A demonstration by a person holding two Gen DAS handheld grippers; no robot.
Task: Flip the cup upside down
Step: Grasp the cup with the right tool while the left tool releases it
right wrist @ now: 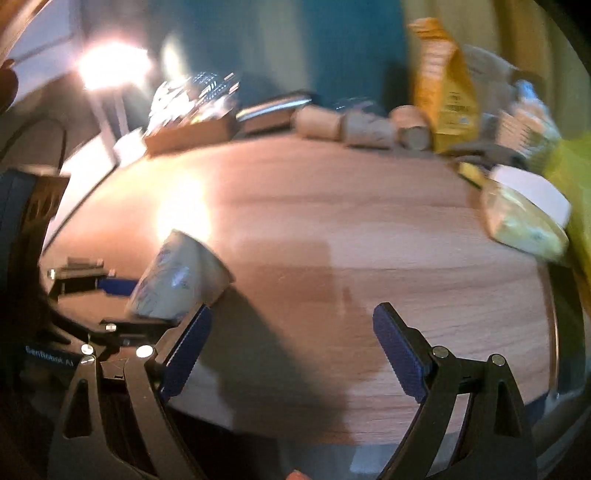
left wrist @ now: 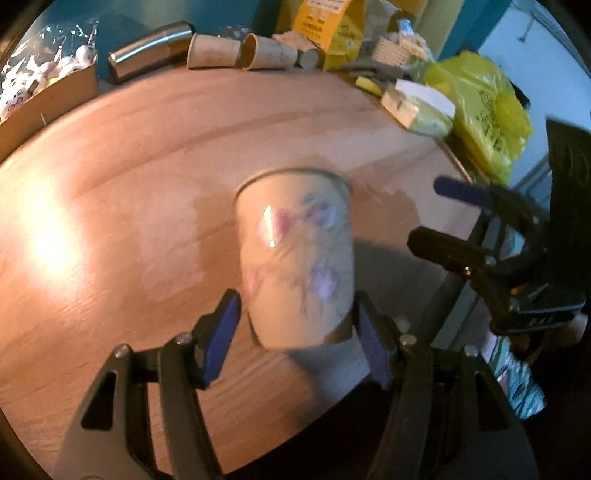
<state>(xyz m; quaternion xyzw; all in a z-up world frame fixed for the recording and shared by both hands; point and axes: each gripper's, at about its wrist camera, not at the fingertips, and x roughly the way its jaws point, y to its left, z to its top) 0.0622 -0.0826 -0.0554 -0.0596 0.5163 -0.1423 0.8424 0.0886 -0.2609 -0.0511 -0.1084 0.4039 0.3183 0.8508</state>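
Note:
A paper cup with a pink and purple flower print (left wrist: 295, 258) is held between the blue pads of my left gripper (left wrist: 295, 325), gripped near its base, rim pointing away and tilted above the wooden table (left wrist: 129, 206). In the right wrist view the same cup (right wrist: 177, 277) is at the left, tilted, with the left gripper's pads on it. My right gripper (right wrist: 291, 347) is open and empty, to the right of the cup above the table; it also shows in the left wrist view (left wrist: 461, 214).
Along the table's far edge lie a steel tumbler (left wrist: 151, 51), two brown paper cups on their sides (left wrist: 214, 51), a yellow bag (left wrist: 328, 29), a white box (left wrist: 417, 103) and a yellow-green plastic bag (left wrist: 484, 107). A cardboard box (left wrist: 48, 96) stands at far left.

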